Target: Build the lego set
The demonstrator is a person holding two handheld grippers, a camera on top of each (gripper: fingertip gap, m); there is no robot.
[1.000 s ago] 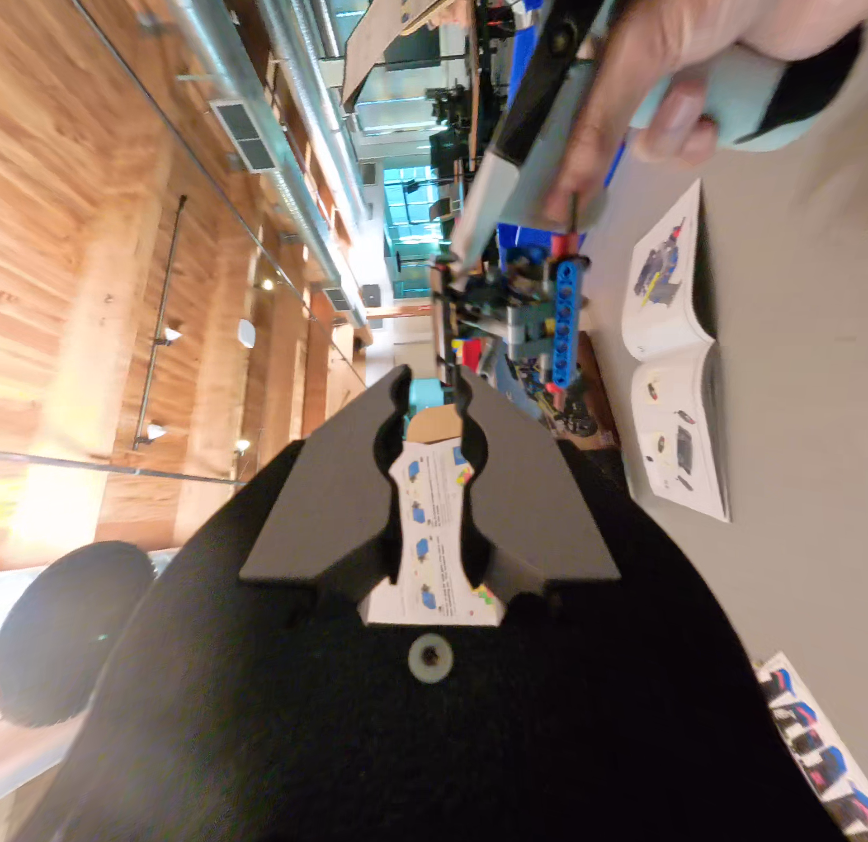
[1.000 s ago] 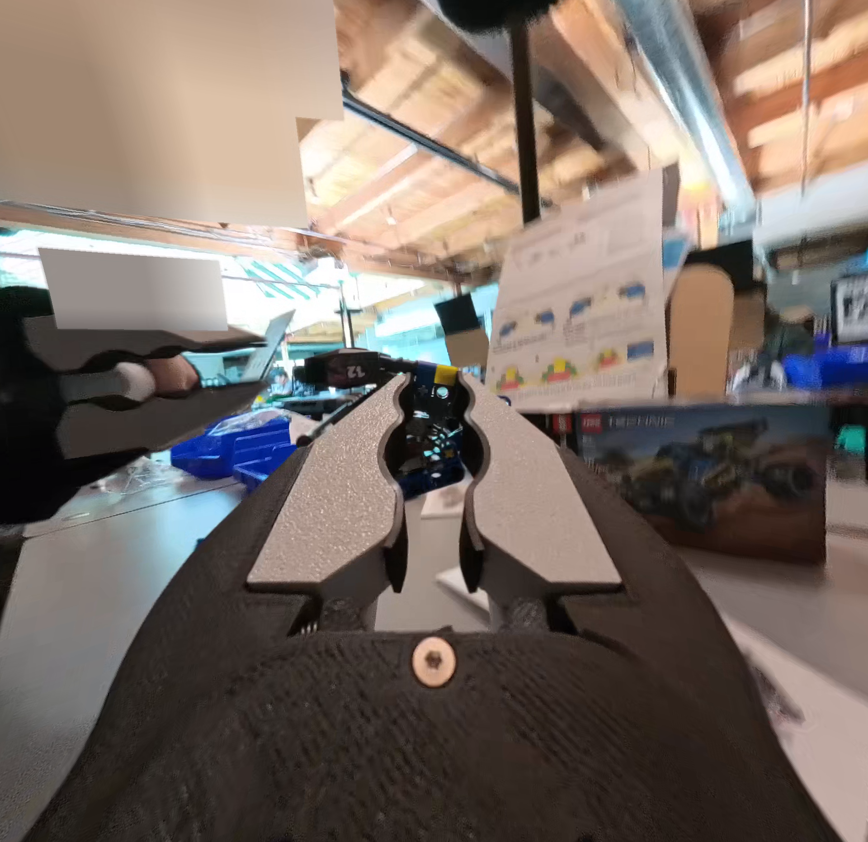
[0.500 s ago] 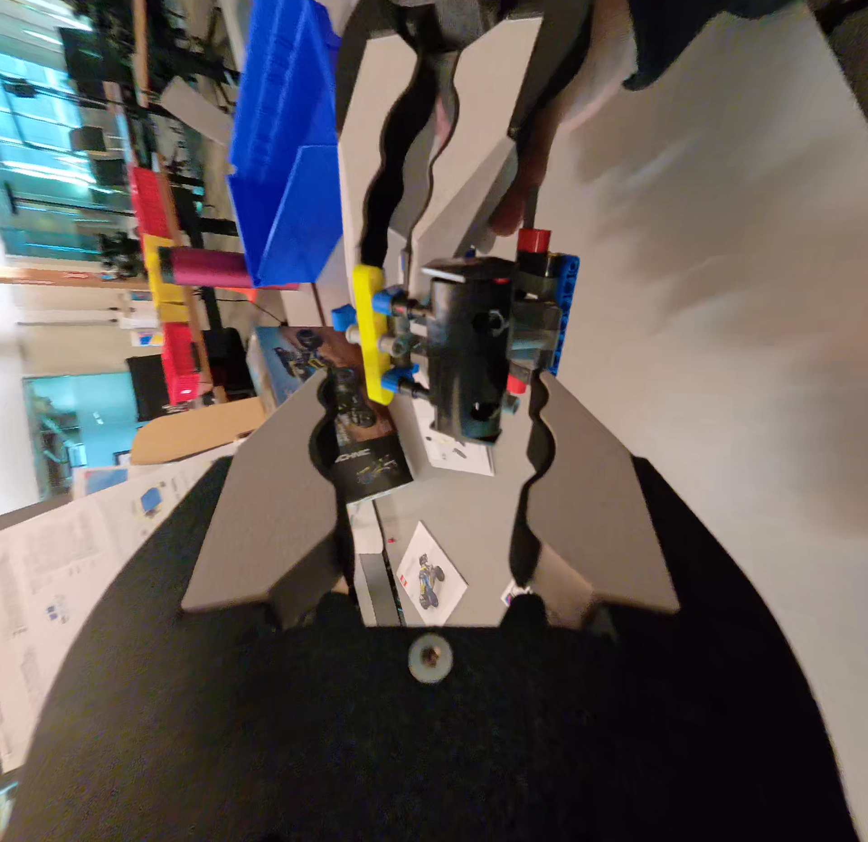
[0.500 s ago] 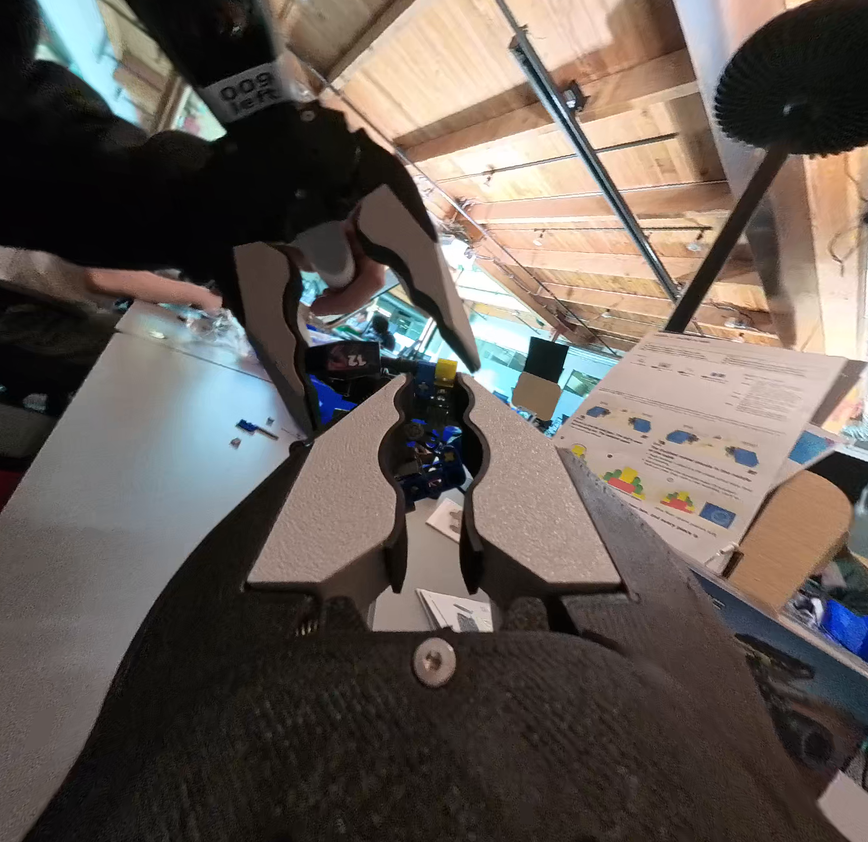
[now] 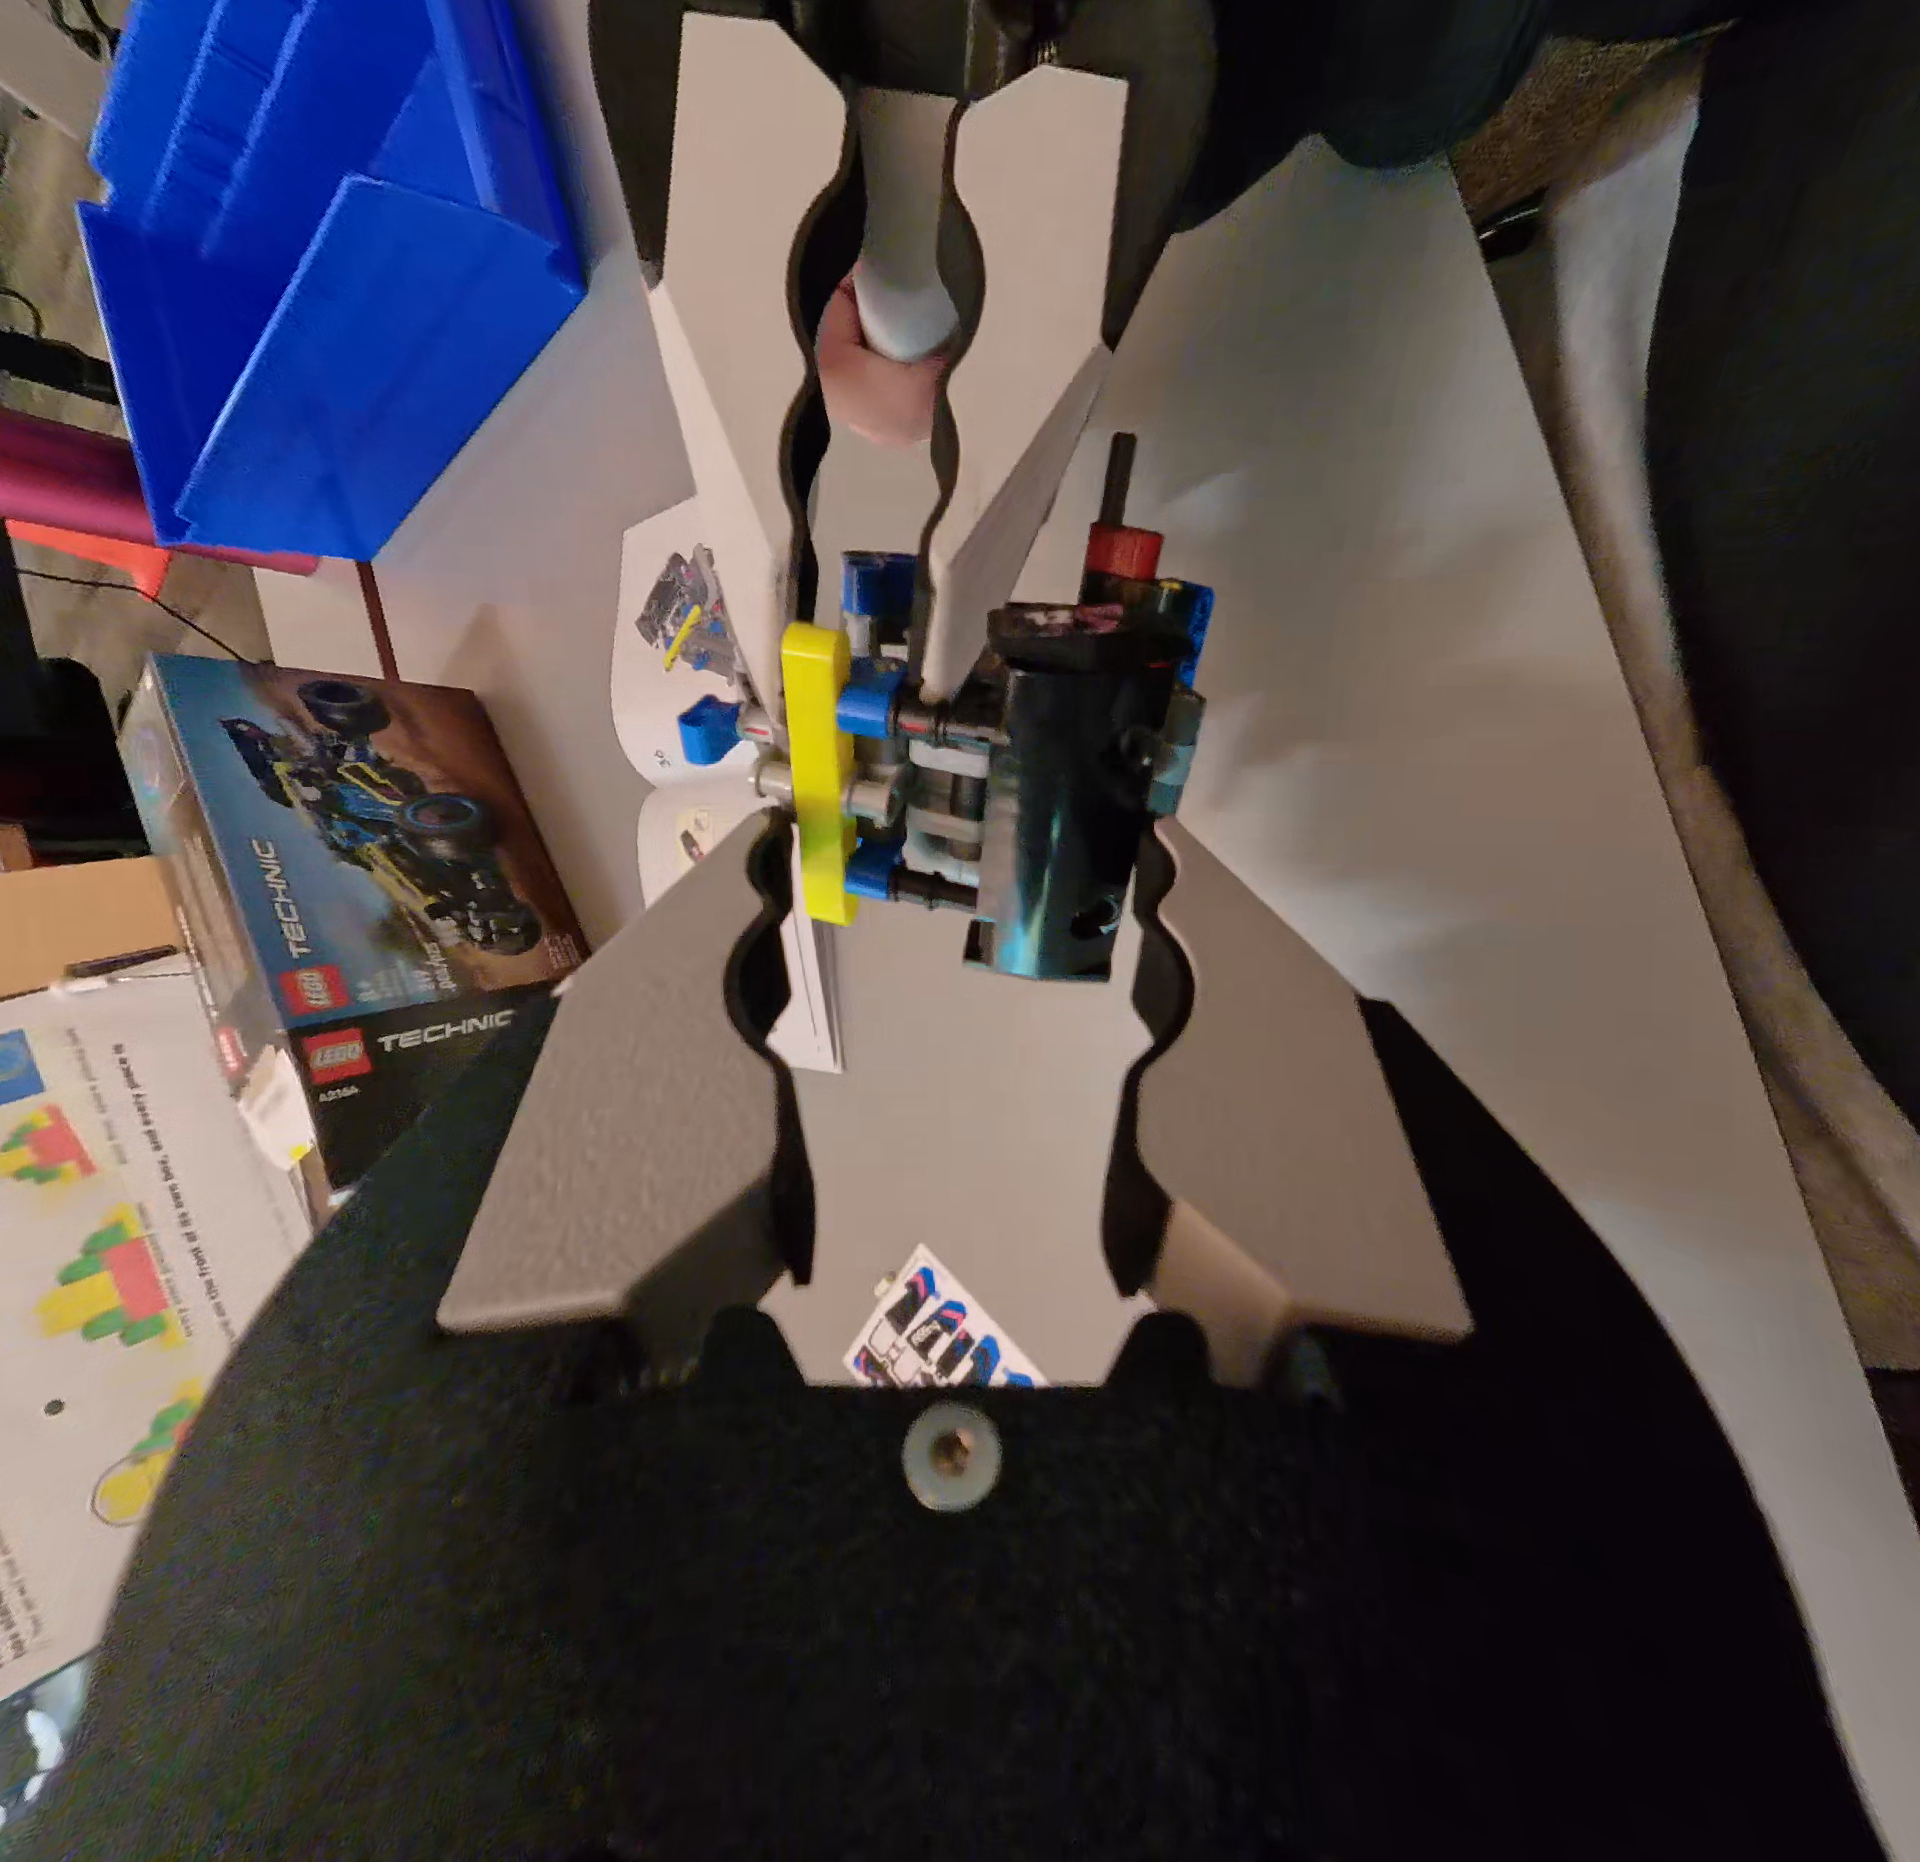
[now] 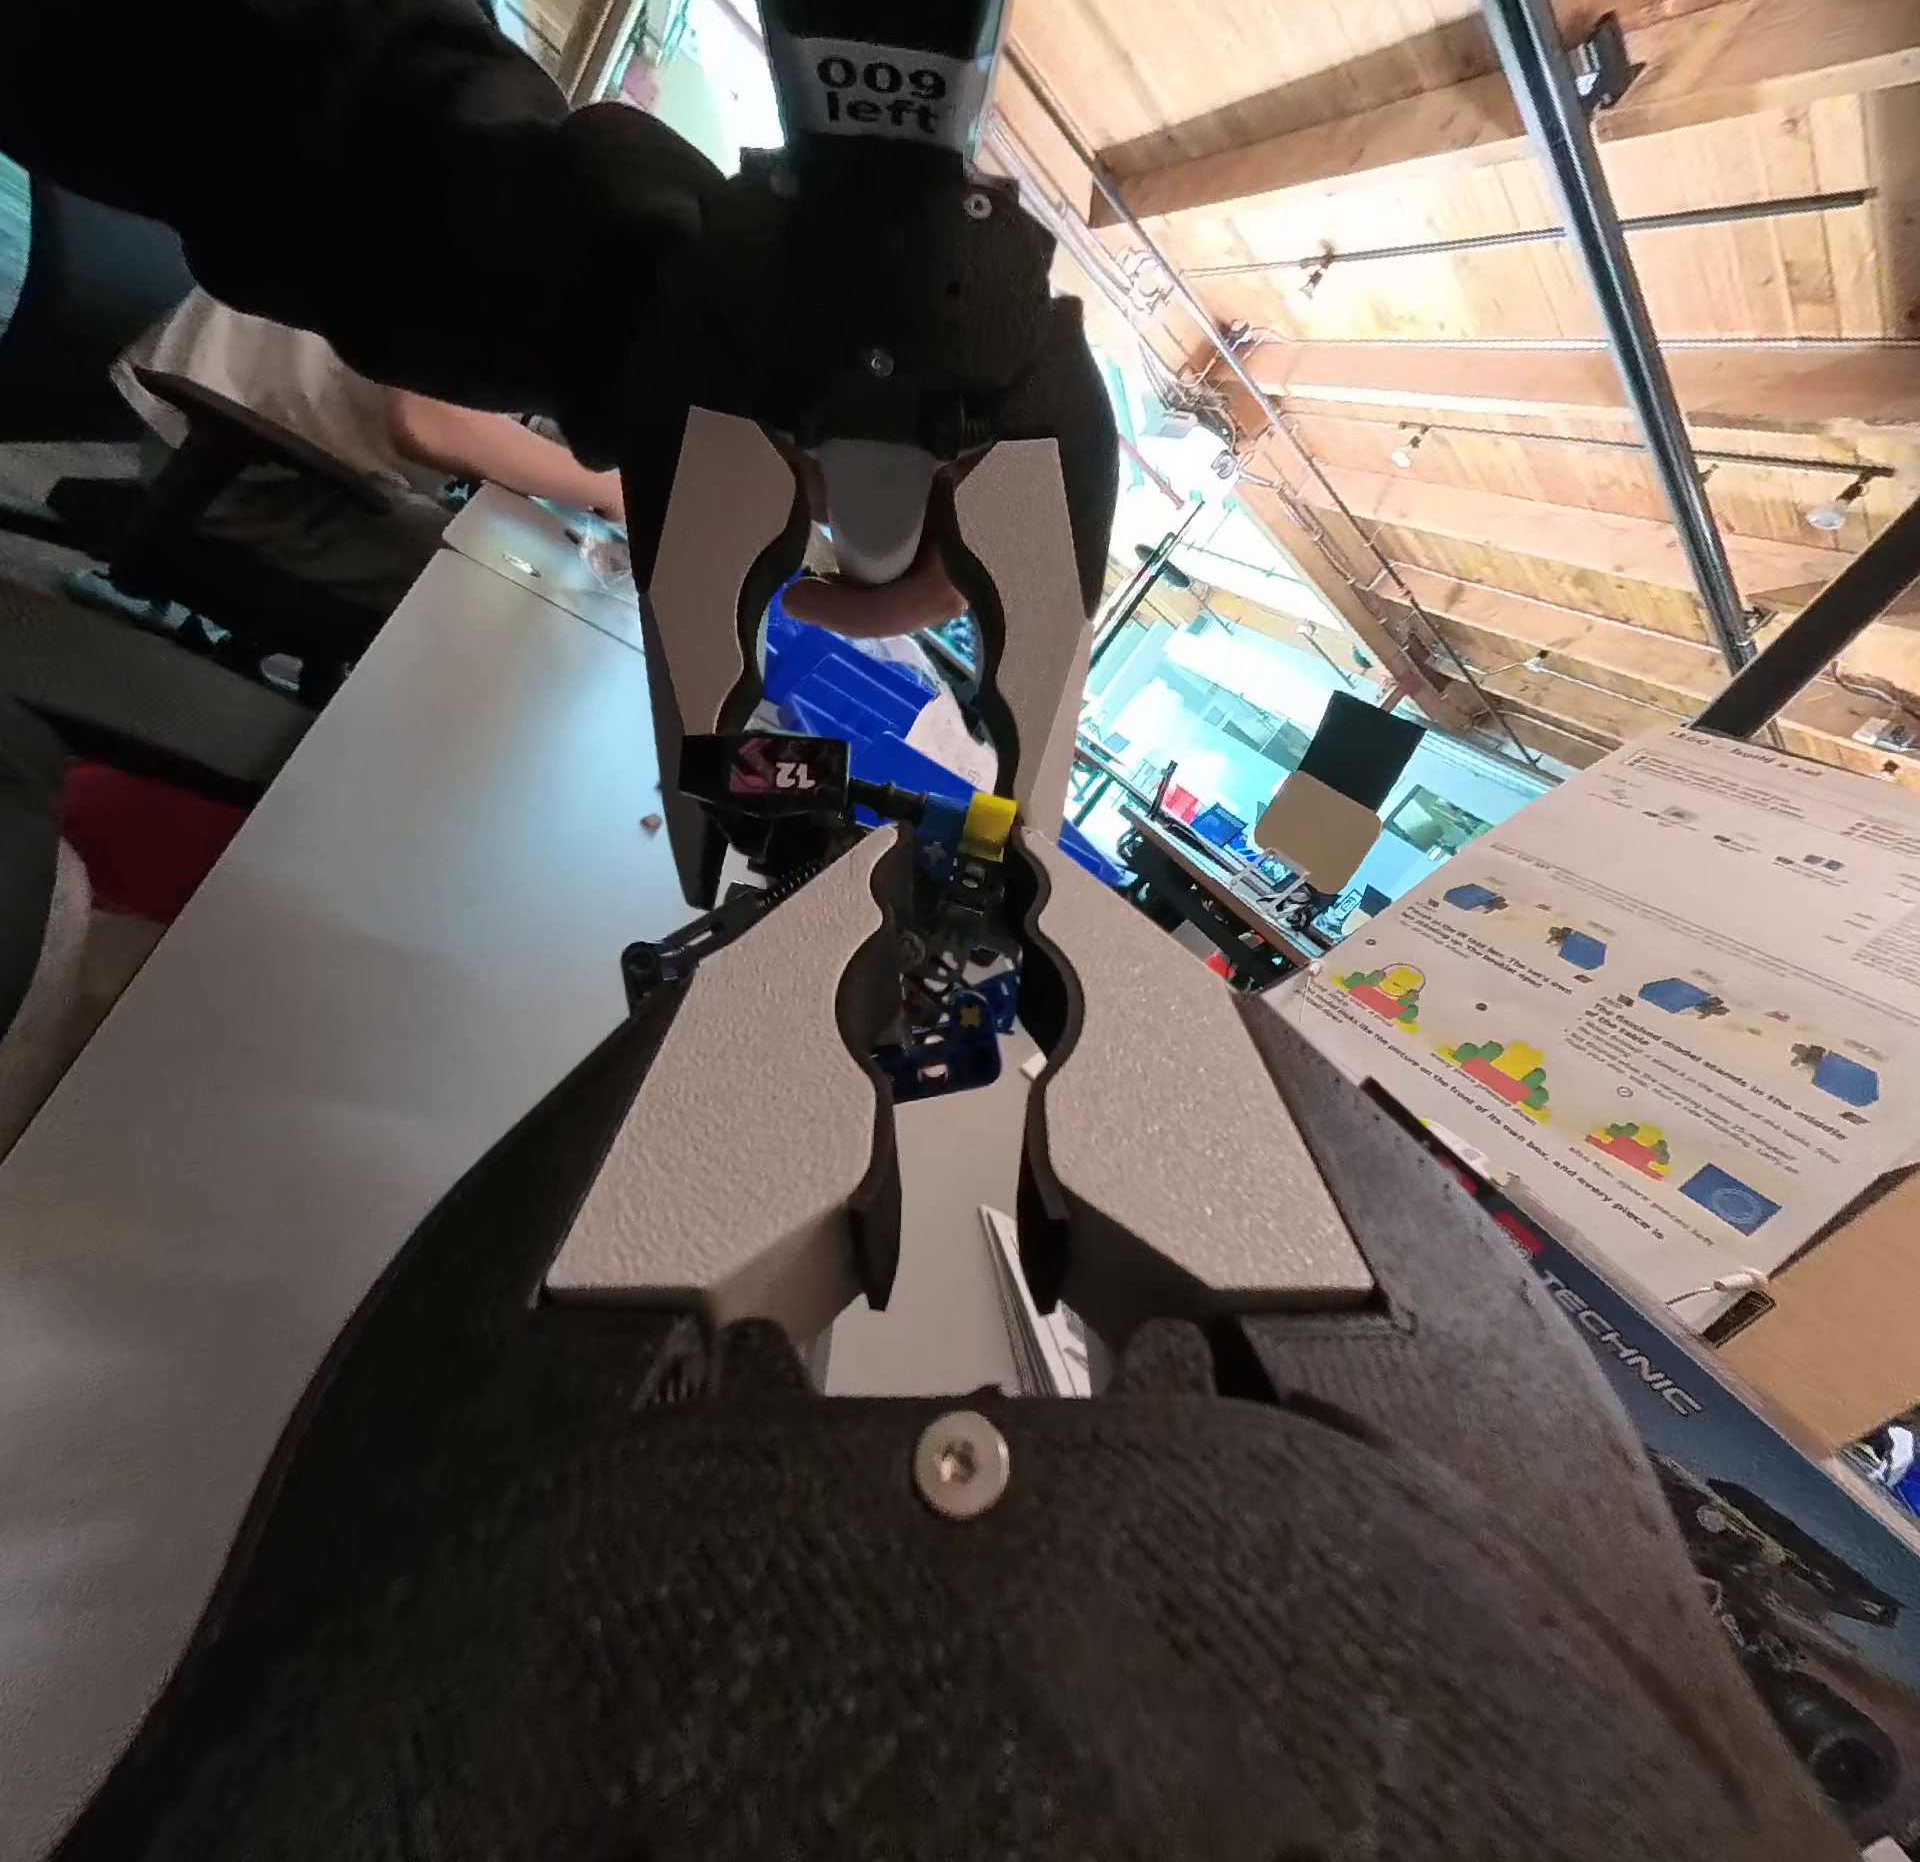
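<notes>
— What are the grippers made of?
— Each black, rough body (image 6: 935,1656) is fitted with two grey wavy fingers (image 6: 727,1116) and one silver screw (image 5: 951,1464).
— And what is worn?
— A black sleeve (image 6: 395,181) is seen behind the left gripper (image 6: 862,825), which is marked by a white label (image 6: 881,93).

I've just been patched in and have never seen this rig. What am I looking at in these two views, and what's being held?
There is no robot arm: a person holds a two-finger claw in each hand, and each claw has a camera looking along its fingers. The left claw looks down at the grey table. The right claw faces it, looking up. The right claw is clamped on a toy brick model. The left claw's fingers stand wide on either side of it, and contact is unclear. On the table are a blue bin, a toy box, an open booklet and a sticker sheet.
</notes>
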